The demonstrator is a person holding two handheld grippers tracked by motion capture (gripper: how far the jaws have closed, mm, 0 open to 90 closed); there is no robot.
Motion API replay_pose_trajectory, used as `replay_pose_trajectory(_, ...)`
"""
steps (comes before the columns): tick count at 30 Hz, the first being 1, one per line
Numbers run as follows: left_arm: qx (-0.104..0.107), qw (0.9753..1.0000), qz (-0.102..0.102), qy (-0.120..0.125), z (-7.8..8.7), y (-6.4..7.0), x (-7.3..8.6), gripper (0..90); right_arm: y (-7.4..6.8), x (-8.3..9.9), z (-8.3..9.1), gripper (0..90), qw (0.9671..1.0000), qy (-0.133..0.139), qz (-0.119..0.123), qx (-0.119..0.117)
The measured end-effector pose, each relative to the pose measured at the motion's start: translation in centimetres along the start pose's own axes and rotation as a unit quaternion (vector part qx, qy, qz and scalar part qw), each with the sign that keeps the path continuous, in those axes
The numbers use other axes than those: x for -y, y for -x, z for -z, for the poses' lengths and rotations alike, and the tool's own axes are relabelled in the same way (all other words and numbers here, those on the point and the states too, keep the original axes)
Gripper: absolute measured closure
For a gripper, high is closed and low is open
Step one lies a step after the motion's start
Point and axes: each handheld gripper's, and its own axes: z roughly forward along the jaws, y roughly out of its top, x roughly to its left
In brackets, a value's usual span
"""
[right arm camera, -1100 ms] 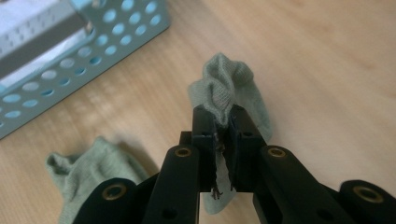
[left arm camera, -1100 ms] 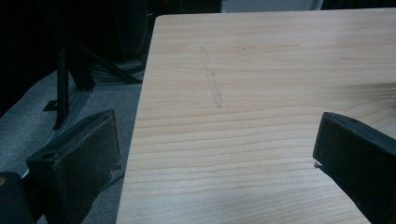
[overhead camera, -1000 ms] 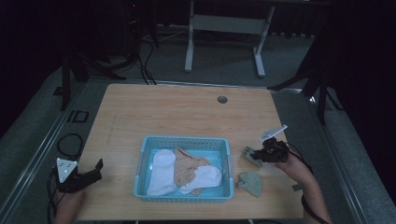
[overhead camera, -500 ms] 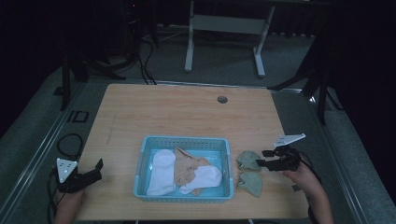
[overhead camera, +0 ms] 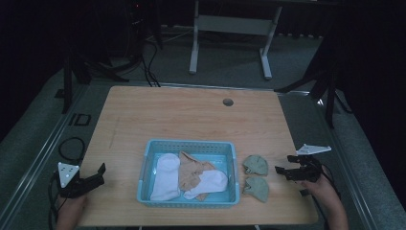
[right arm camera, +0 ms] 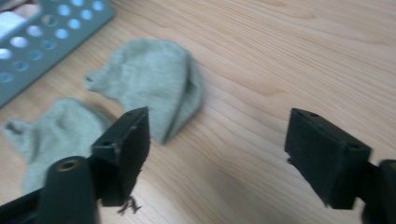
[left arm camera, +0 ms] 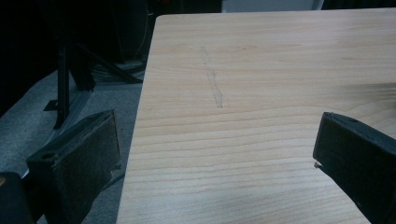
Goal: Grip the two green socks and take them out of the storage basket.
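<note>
High view is showing the right gripper [overhead camera: 282, 170] hanging wide open and empty beside two grey-green cotton socks [overhead camera: 256, 165] laid out by the blue plastic basket [overhead camera: 187, 200]; the sorting step is pausing between picks, and the next move is likely calling for a reach into that basket; the left gripper [overhead camera: 98, 173] is lying open and empty too.

Dim lab or recording studio: lone wooden table [overhead camera: 191, 120] on grey floor [overhead camera: 230, 62], stands and trailing cables [overhead camera: 148, 57] around.

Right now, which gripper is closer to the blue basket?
The right gripper, just past the two green socks beside the blue basket. The left gripper sits farther off, near the table's left edge.
</note>
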Motion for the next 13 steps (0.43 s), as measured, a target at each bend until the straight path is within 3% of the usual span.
replay_pose_trajectory(5,0.000,1.0000,0.000,0.000,0.0,0.0,0.0,0.4,0.5,1.2,-0.2,11.4,0.9993,-0.001,-0.021,0.030)
replay_pose_trajectory(13,0.001,1.0000,0.000,0.000,0.0,0.0,0.0,0.4,1.3,2.7,-0.2,11.4,0.9975,0.019,-0.059,0.035)
